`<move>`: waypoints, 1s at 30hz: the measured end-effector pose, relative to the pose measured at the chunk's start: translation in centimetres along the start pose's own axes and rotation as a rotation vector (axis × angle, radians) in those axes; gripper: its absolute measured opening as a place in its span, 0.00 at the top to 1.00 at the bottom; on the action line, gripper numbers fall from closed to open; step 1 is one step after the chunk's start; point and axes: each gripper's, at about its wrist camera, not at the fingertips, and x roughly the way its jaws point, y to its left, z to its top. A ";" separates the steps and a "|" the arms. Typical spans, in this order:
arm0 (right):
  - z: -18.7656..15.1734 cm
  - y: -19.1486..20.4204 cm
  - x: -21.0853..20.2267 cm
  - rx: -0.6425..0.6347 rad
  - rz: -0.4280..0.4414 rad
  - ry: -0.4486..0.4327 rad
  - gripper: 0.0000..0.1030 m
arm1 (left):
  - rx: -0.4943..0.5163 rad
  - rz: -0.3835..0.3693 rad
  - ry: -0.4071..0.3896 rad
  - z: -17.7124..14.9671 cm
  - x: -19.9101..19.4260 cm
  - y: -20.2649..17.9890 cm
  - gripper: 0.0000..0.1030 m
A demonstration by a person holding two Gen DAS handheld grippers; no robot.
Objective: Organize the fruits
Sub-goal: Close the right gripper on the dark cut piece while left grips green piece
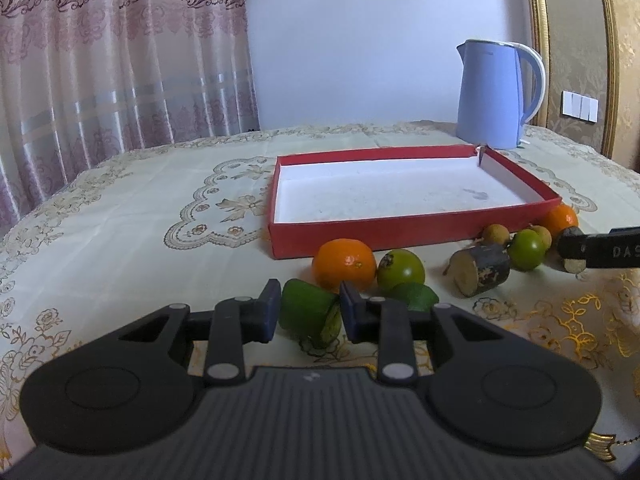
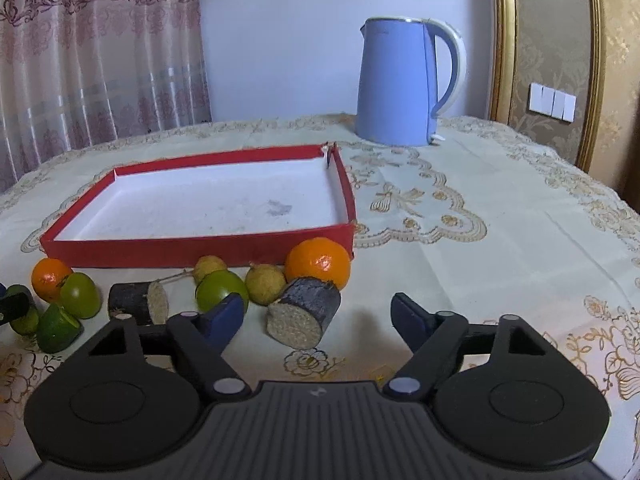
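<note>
Left claw pinches green chunk on tablecloth, near side of red box. Right claw spread, cane piece between its pads, untouched. Oranges, green fruits line box front.

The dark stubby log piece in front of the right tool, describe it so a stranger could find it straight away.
Find the red tray near the blue kettle. At its near right corner sits an orange; leaning against it is the log piece, between the open right tool's fingers. Unlike the round fruits, it's a dark-barked cylinder with a pale cut face.
</note>
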 end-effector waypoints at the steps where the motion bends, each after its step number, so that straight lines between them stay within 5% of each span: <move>1: 0.0 0.1 0.2 -0.001 -0.004 0.009 0.26 | -0.005 -0.002 0.002 0.0 0.0 0.1 0.72; 12: 0.3 0.4 1.1 0.024 0.007 0.045 0.41 | -0.014 -0.011 -0.011 0.2 -0.4 0.6 0.72; 18: 0.0 0.5 1.7 0.027 0.004 0.055 0.60 | -0.022 -0.012 -0.003 0.2 -0.3 1.0 0.72; 30: -0.4 0.5 1.5 0.043 0.009 0.026 0.61 | -0.039 -0.020 0.007 0.1 0.1 1.3 0.72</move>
